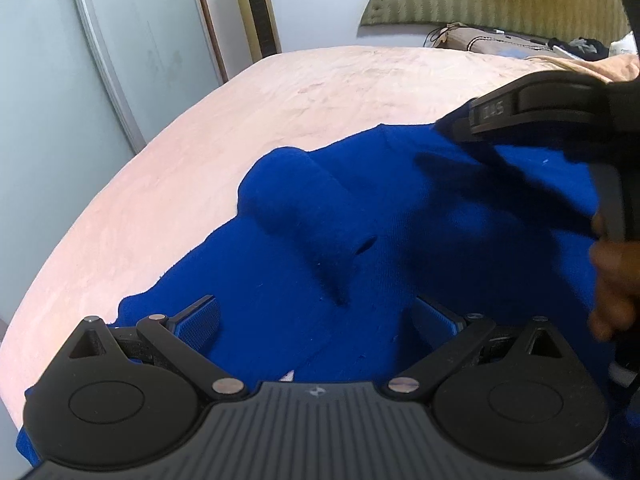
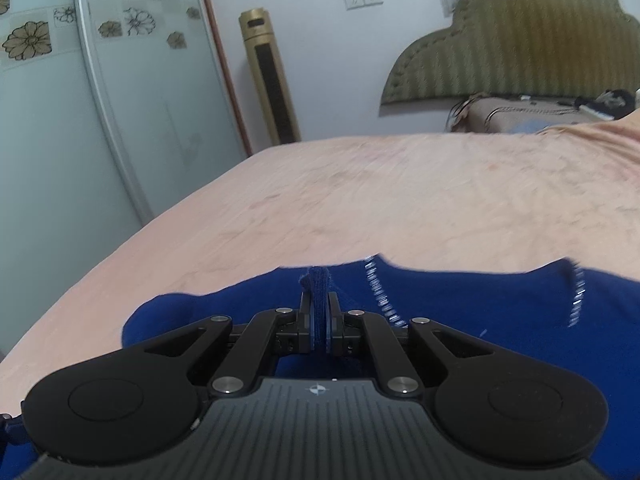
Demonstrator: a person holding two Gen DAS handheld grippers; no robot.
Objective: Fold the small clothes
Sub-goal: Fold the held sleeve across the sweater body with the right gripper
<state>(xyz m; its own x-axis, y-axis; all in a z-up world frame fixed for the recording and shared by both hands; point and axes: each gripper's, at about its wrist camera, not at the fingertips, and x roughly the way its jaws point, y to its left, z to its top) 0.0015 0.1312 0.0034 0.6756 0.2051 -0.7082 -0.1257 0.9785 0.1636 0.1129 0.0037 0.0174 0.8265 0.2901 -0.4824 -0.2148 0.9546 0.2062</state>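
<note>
Now | blue garment (image 1: 400, 240) rumpled on bed (image 1: 240, 128) | right tool (image 2: 319, 316) pinching fold

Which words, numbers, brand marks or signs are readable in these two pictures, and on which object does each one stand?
"SVI", as far as it can be read, dim and turned on its side: on the right gripper finger in the left wrist view.
A small star-like emblem without letters: on the body of the left gripper.
The same emblem: on the right gripper's body in its own view.
No other text can be read.
</note>
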